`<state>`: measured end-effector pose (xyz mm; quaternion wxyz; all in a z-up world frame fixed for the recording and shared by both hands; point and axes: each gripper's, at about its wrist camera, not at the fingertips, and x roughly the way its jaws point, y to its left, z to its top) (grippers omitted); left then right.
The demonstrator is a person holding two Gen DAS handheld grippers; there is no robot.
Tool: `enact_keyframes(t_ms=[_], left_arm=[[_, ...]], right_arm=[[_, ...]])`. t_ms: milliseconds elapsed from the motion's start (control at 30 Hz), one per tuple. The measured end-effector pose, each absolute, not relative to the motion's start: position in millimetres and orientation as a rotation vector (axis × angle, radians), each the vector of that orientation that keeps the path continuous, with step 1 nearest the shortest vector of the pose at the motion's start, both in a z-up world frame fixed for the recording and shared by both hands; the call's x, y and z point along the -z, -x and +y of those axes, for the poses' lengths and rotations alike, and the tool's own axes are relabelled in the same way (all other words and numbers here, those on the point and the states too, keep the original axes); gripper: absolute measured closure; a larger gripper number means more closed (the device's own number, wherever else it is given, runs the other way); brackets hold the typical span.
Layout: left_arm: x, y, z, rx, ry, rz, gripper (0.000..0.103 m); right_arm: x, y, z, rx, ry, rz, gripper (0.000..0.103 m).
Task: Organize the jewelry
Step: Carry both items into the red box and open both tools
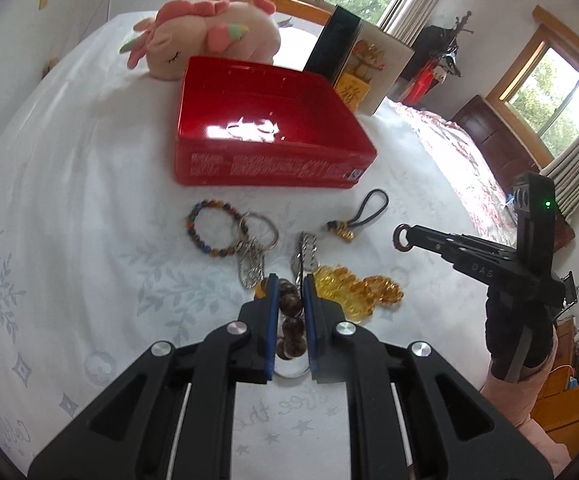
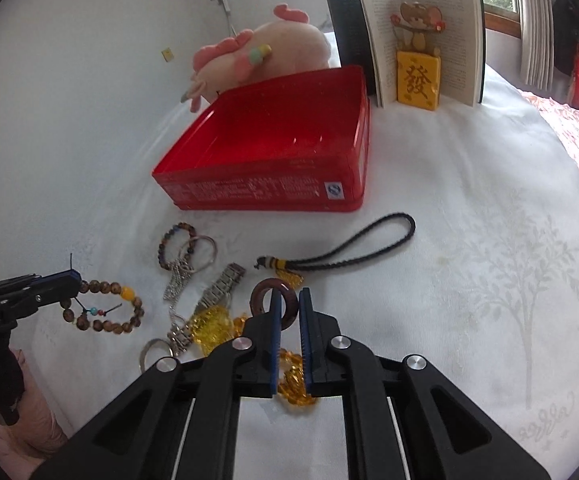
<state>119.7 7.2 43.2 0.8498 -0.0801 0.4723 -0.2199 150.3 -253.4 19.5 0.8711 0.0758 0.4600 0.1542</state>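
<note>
My left gripper [image 1: 289, 282] is shut on a brown wooden bead bracelet [image 1: 291, 306], which hangs lifted off the bed; the right wrist view shows that gripper [image 2: 72, 278] and its bracelet [image 2: 107, 322] at the left. My right gripper [image 2: 289, 294] is shut on a dark brown ring [image 2: 259, 294], also raised; in the left wrist view this gripper [image 1: 407, 236] and ring [image 1: 396, 240] show at the right. An open red box [image 1: 273, 168] [image 2: 257, 194] stands behind the jewelry. On the white cover lie a multicolour bead bracelet [image 1: 209, 206], a key ring [image 1: 265, 226], a silver watch [image 1: 308, 250], yellow amber beads [image 1: 353, 292] and a black cord charm [image 1: 369, 210].
A pink plush toy [image 1: 209, 36] lies behind the box. An open book [image 2: 421, 40] with a mouse ornament stands at the back right. A pink quilt [image 1: 461, 160] borders the white bed cover [image 2: 469, 200] on the right. A person's gloved hand [image 1: 517, 332] holds the right gripper.
</note>
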Motion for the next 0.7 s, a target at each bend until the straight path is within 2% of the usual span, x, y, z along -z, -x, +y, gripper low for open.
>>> enact_keyframes(t_ms=[400,700], left_arm=[[-96.3,-178.4,-2.2,0.452,0.199,0.877,0.093],[-81.2,-269.0,-12.6,0.421,0.279,0.871,0.093]], right_arm=[[-64.6,-217.9,-246.5,-0.338,-0.174,0.900,0.095],[-38.3,-314.7,-241.7,-0.299,-0.211,0.980,0.095]])
